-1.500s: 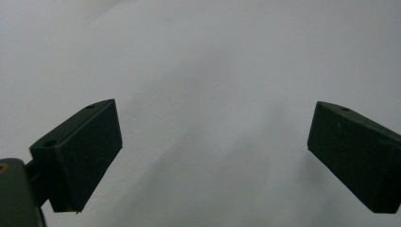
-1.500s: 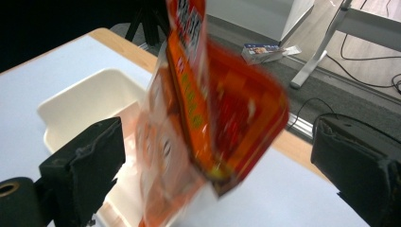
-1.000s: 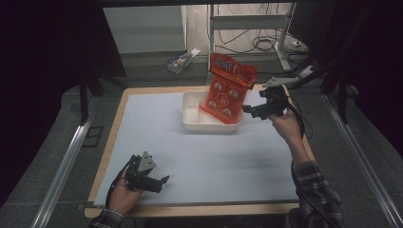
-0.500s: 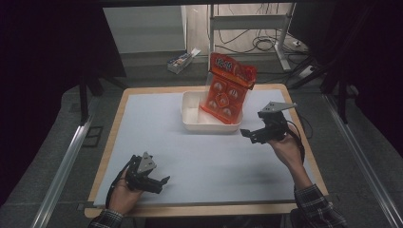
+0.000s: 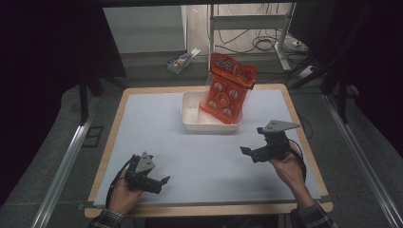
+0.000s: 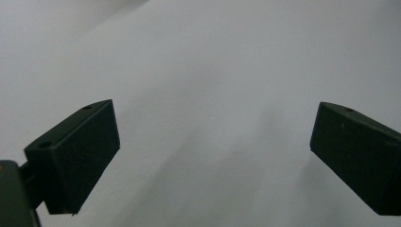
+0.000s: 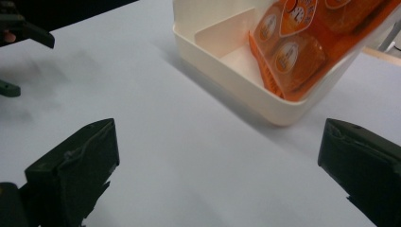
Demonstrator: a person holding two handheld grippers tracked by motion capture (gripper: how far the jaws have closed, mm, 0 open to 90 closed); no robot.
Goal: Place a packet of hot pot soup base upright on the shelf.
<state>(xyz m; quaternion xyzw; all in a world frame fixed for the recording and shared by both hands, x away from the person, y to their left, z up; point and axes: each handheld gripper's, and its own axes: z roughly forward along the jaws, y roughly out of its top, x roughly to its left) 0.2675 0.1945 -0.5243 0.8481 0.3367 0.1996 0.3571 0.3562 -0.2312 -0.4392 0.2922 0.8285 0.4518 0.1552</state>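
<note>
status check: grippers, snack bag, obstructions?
Left gripper open, low on the mat. Right gripper open, empty, apart from bin. Orange snack bag stands tilted in white bin. No obstructions.

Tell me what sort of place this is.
Probably a lab bench for recording handling work: a wood-edged table with a white mat, black surrounds, floor cables, and a hand-held gripper near a white bin.

A wooden-edged table (image 5: 121,109) carries a pale sheet (image 5: 157,128) (covering nearly all of it) — on the sheet sits a white tub (image 5: 199,121), far side.
</note>
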